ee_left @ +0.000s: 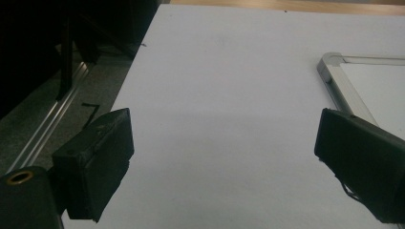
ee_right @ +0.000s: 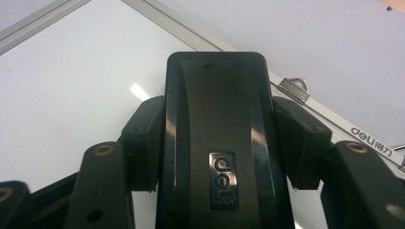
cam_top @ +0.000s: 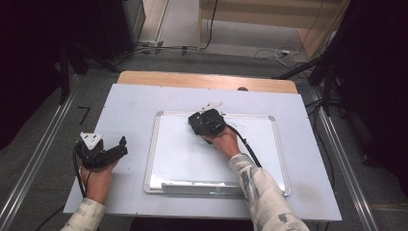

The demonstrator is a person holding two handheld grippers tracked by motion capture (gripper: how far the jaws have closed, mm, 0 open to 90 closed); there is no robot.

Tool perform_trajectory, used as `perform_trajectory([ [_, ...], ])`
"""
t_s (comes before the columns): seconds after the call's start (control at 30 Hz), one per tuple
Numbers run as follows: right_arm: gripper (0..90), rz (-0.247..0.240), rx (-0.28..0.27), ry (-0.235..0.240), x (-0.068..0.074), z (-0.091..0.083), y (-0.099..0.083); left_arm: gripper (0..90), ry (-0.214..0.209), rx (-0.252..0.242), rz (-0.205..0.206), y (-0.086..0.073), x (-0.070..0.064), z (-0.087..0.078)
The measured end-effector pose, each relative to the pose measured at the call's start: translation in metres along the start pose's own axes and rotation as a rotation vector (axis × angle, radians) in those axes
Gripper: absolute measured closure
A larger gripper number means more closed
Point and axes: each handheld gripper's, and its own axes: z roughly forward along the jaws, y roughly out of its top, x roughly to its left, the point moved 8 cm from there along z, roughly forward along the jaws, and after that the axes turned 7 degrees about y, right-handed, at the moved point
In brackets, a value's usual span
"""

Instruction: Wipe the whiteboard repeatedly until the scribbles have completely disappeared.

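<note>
On the worktop (cam_top: 125, 103), a white sheet covering most of it, lies a whiteboard (cam_top: 183, 159) with a silver frame, set toward the right half and closer to the near edge than the far one. Near the whiteboard's far edge, the right gripper (cam_top: 208, 121) is clamped on a black eraser (ee_right: 217, 138), its two jaws pressed against the eraser's long sides. The eraser sits on the white surface just inside the frame and bears a raised "deli" logo; the same word is printed on the frame beside a small metal hanging loop (ee_right: 295, 88). By the worktop's left edge, well apart from the whiteboard, the left gripper (cam_top: 103, 150) is held in the person's hand with its jaws wide apart and nothing between them, above bare sheet.
</note>
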Motion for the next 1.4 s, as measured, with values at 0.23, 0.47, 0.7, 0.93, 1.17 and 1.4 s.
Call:
perform_trajectory([
  [0.23,39.7,-0.012,0.000,0.006,0.006,0.004,0.002,6.3,-0.003,-0.003,-0.002,0.000,0.000,0.000],
  [0.47,39.7,-0.035,0.010,0.014,0.011,0.007,0.005,6.3,-0.003,-0.001,-0.003,0.000,0.000,0.000],
  [0.7,39.6,-0.038,0.009,0.019,0.015,0.010,0.007,6.3,-0.001,-0.001,-0.003,0.001,0.000,-0.001],
  [0.93,39.6,-0.040,0.008,0.022,0.013,0.009,0.006,6.3,0.002,0.001,-0.007,0.000,0.003,-0.001],
  [1.17,39.5,-0.021,0.019,0.004,0.003,0.003,0.001,6.3,0.002,-0.001,-0.006,-0.001,0.004,-0.002],
  [1.4,39.5,-0.011,0.014,-0.005,-0.003,-0.001,-0.003,6.3,0.005,0.002,-0.005,-0.001,0.004,-0.002],
])
